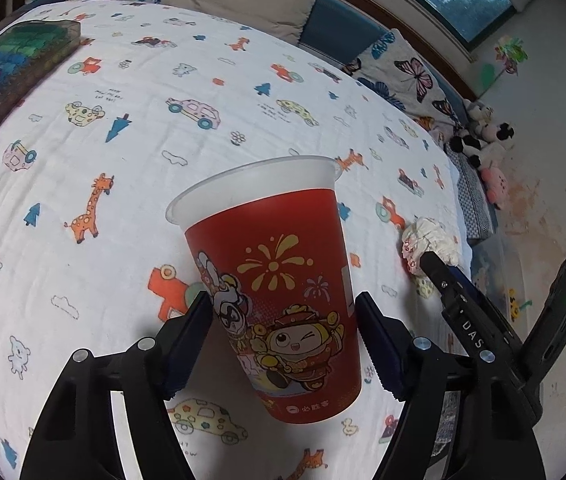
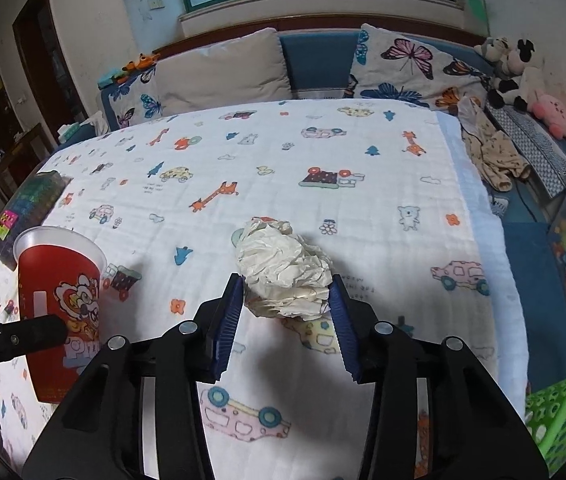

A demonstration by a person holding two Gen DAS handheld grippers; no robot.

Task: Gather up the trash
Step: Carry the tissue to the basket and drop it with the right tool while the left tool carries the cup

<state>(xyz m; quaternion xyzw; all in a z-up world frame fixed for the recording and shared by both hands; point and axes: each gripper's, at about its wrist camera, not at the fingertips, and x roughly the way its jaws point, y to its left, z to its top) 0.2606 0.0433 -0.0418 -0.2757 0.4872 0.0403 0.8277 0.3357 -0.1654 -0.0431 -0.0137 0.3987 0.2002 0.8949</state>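
Note:
A red paper cup [image 1: 279, 320] with cartoon prints and a frosted white rim stands on the patterned bed sheet [image 1: 123, 160]. My left gripper [image 1: 283, 300] straddles its lower half, both pads against its sides. In the right wrist view the same cup [image 2: 59, 300] is at the left, with a left-gripper finger [image 2: 15, 336] in front of it. A crumpled white paper ball [image 2: 283, 272] sits between the blue pads of my right gripper [image 2: 286, 280], which press on it from both sides. The left wrist view shows that paper ball [image 1: 429, 240] at the right, near the bed's edge.
A dark clear box of coloured items [image 2: 31, 200] lies at the bed's left edge. Pillows [image 2: 223, 68] line the headboard and plush toys [image 2: 511, 68] sit in the far right corner. Clothing [image 2: 491, 152] drapes the right edge. A green perforated basket [image 2: 563, 412] stands at lower right.

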